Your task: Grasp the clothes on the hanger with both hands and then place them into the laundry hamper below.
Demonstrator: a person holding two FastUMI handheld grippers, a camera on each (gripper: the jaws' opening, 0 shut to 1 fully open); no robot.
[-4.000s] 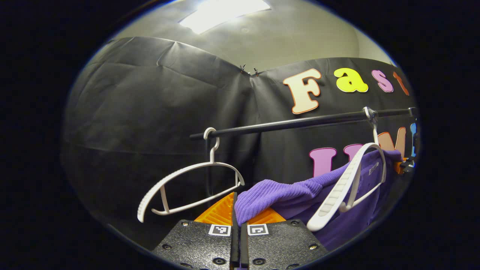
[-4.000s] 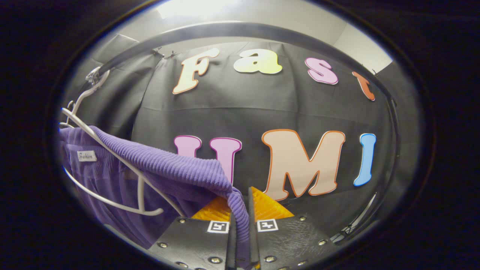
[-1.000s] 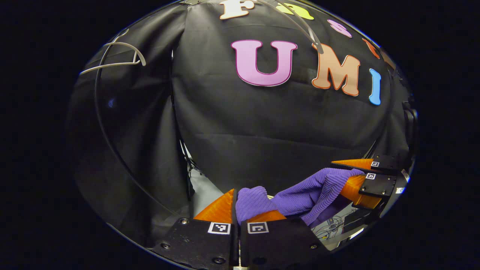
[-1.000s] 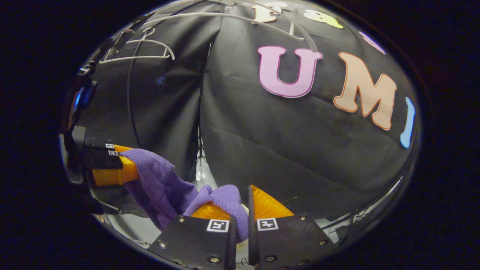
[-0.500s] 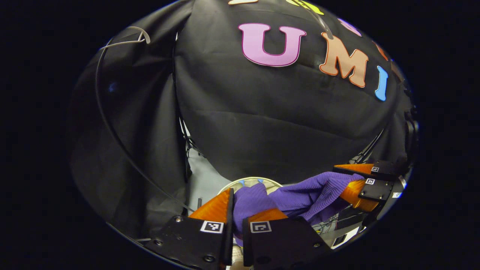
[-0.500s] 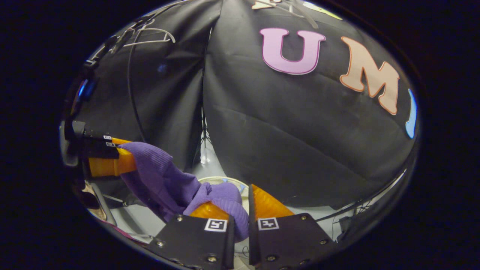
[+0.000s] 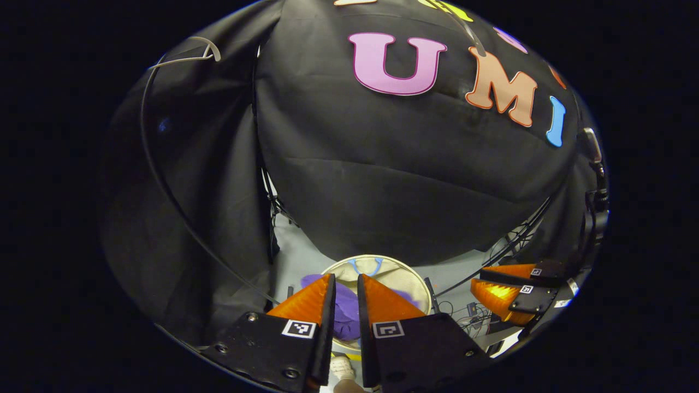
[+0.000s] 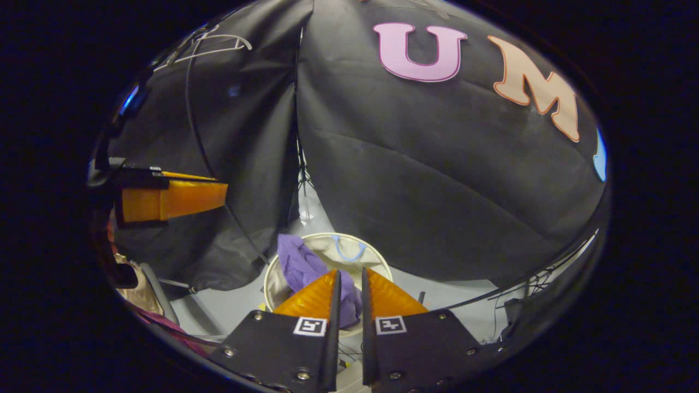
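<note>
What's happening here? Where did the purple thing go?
A person is working two handheld grippers over a round laundry hamper on the floor. The purple garment lies inside the hamper, draped against one side. The left gripper and the right gripper both hover above it with their fingers a little apart and nothing between them. A bare white hanger hangs up high.

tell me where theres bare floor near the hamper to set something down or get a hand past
Bare grey floor lies left of the laundry hamper, up to the black cloth wall. Another strip runs right of it in the right gripper view. In the left gripper view, the hamper's right side is crowded with cables. Inside, the purple garment fills the left part.
</note>
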